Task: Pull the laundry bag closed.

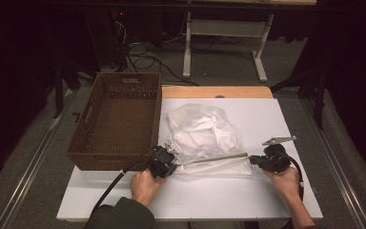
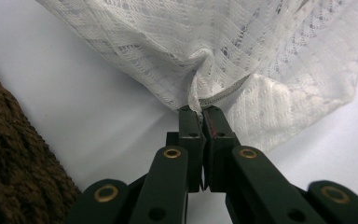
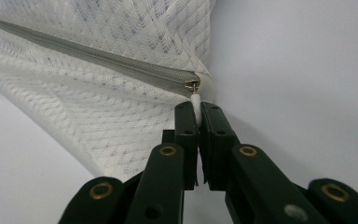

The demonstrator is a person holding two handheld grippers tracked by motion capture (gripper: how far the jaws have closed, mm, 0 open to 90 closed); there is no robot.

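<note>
Mesh bag point(image 1: 205, 136) sits mid-surface, just right of the wicker basket point(image 1: 119, 119); soft, light, floppy. Left tongs point(image 2: 200, 112) pinch bunched fabric at its near-left corner, right tongs point(image 3: 196, 108) clamp the zipper pull point(image 3: 195, 100). Best holds, I'd say: seams and pull.

The mesh bag point(image 1: 205, 138) hides its white contents, perhaps folded cloth. The basket point(image 2: 14, 172) is cut off at the left gripper view's edge, blurred brown weave.
</note>
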